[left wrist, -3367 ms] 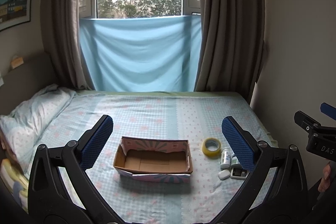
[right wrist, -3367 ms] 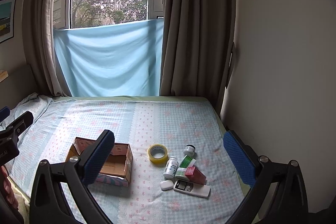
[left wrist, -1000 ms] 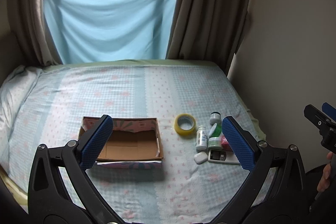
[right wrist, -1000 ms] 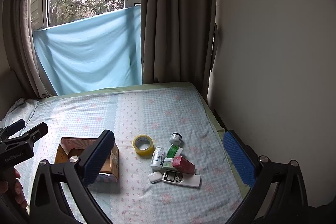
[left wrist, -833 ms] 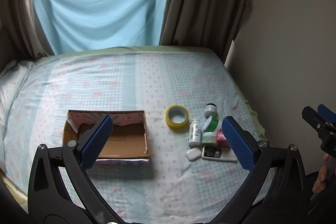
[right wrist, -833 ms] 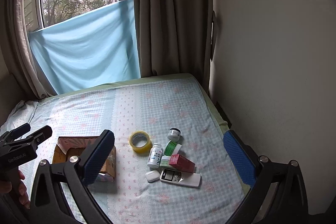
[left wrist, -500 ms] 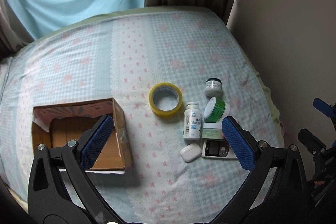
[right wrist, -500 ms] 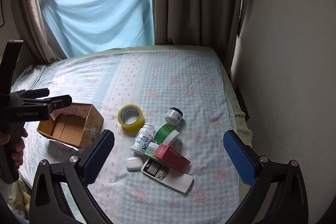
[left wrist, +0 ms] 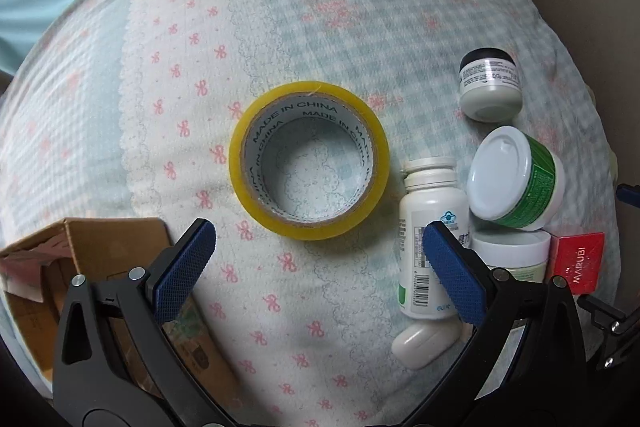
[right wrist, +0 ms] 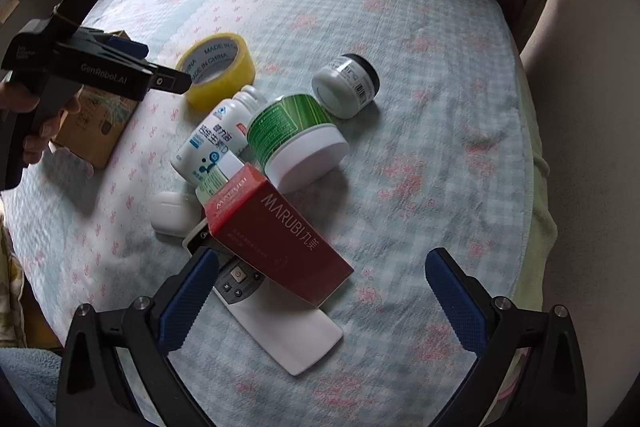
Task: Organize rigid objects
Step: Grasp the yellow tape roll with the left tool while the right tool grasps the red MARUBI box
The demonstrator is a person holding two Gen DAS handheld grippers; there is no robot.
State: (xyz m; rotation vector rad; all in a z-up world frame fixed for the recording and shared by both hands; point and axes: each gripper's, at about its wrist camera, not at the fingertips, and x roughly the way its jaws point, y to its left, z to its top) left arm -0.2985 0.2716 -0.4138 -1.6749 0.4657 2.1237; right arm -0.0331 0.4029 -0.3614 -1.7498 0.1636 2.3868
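A yellow tape roll (left wrist: 309,160) lies flat on the bed, just ahead of my open, empty left gripper (left wrist: 318,269). To its right lie a white pill bottle (left wrist: 430,235), a green-labelled jar (left wrist: 516,179), a small black-capped jar (left wrist: 489,89), a white earbud case (left wrist: 425,339) and a red box (left wrist: 578,255). My right gripper (right wrist: 322,297) is open and empty, low over the red box (right wrist: 280,235) and the white remote (right wrist: 280,323) under it. The cardboard box (left wrist: 80,267) sits at lower left.
The bed sheet (right wrist: 420,107) is patterned blue and pink. The bed's right edge (right wrist: 536,187) runs along a wall. The left gripper's body (right wrist: 88,67) and the hand holding it show at the left of the right wrist view, over the cardboard box (right wrist: 96,127).
Both grippers have dropped down close to the bed. The left one now hovers by the tape roll, the right one by the red box and remote. Both stay open.
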